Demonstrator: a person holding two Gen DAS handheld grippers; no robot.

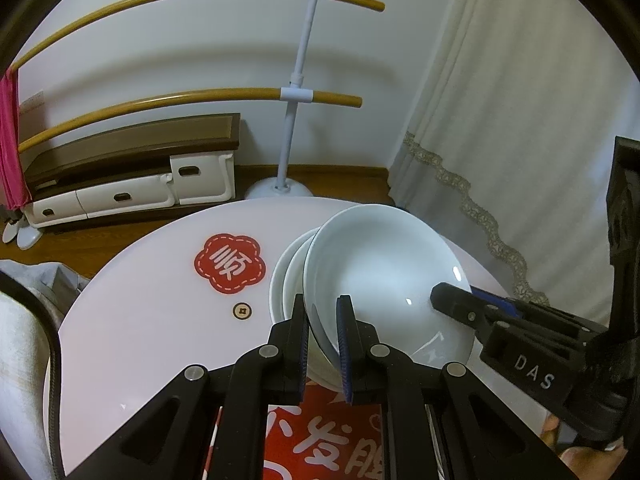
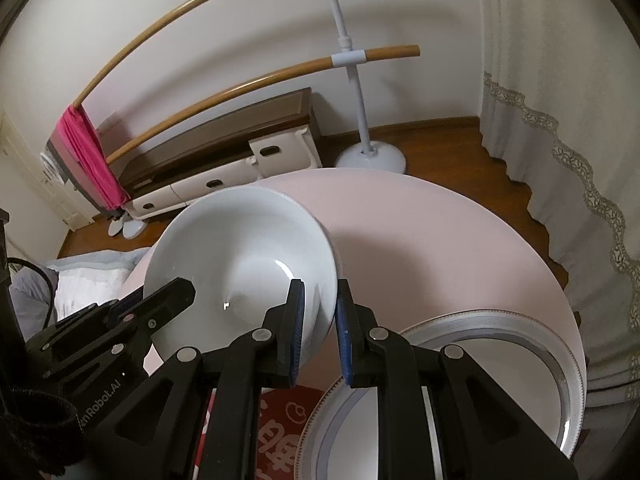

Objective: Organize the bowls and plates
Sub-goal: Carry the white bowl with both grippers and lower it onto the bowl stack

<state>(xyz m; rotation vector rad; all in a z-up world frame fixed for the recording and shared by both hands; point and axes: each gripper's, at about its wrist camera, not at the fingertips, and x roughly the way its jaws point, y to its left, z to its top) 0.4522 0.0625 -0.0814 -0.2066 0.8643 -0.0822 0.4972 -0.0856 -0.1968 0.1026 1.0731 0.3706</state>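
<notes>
A white bowl (image 1: 384,276) is held tilted above the round pink surface (image 1: 160,320), leaning on a small stack of white bowls (image 1: 288,276) just behind its left edge. The near rim of the tilted bowl is clamped between the jaws of the left gripper (image 1: 323,344). Its right-hand rim is passed between the jaws of the right gripper (image 2: 318,320); the inner blue pad is seen against the rim, while a narrow gap is seen at the outer pad, so the jaws are only slightly apart. A larger plate with a patterned grey and gold border (image 2: 520,328) is seen just to the right of the bowl, lying flat on the surface. A red flower-shaped sticker (image 1: 230,263) is seen on the surface to the left of the bowl. Beyond the bowl, a white clothes rack with wooden rails (image 1: 296,92) is seen on the wooden floor (image 1: 340,178), with a lace-trimmed curtain (image 1: 500,120) to the right.
</notes>
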